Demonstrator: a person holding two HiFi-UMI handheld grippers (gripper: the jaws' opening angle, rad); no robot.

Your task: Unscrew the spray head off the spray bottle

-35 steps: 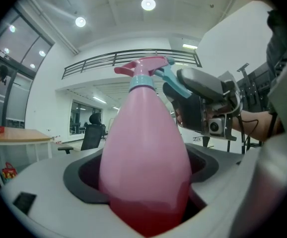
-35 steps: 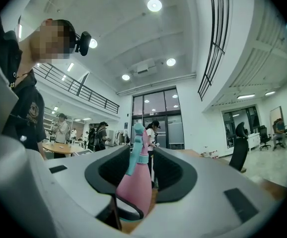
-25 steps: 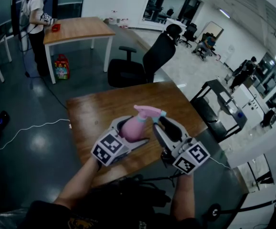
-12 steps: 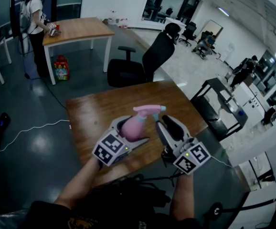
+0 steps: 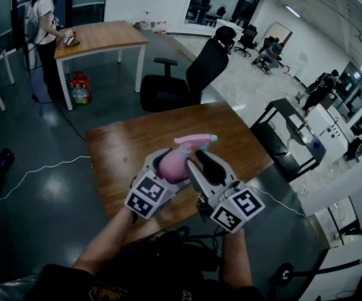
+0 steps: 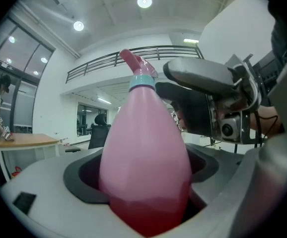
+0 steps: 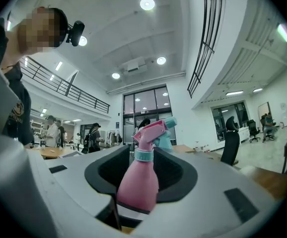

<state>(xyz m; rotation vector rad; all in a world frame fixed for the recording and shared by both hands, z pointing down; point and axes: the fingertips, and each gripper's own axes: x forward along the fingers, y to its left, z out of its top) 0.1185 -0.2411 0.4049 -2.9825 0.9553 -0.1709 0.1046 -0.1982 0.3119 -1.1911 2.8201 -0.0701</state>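
From the head we look steeply down on the table (image 5: pixel 118 146), with the left gripper (image 5: pixel 167 166) and right gripper (image 5: pixel 201 162) close below us. Each gripper camera sits right behind its jaws, tilted up toward the ceiling (image 7: pixel 133 29). All three views share the bottle (image 5: pixel 176 157).

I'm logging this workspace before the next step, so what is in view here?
spray bottle: one, pink, held up over the near table, its body between the left tongs' jaws
spray head: one, pink with a teal nozzle, on the bottle
near table: one, brown wood, under the tongs
far table: one, brown wood with white legs, top left
office chair: one, black, behind the near table
standing person: one, light top, beside the far table
cable: one, white, on the floor at left
left tongs: grey, shut on the bottle
right tongs: grey, open, by the spray head
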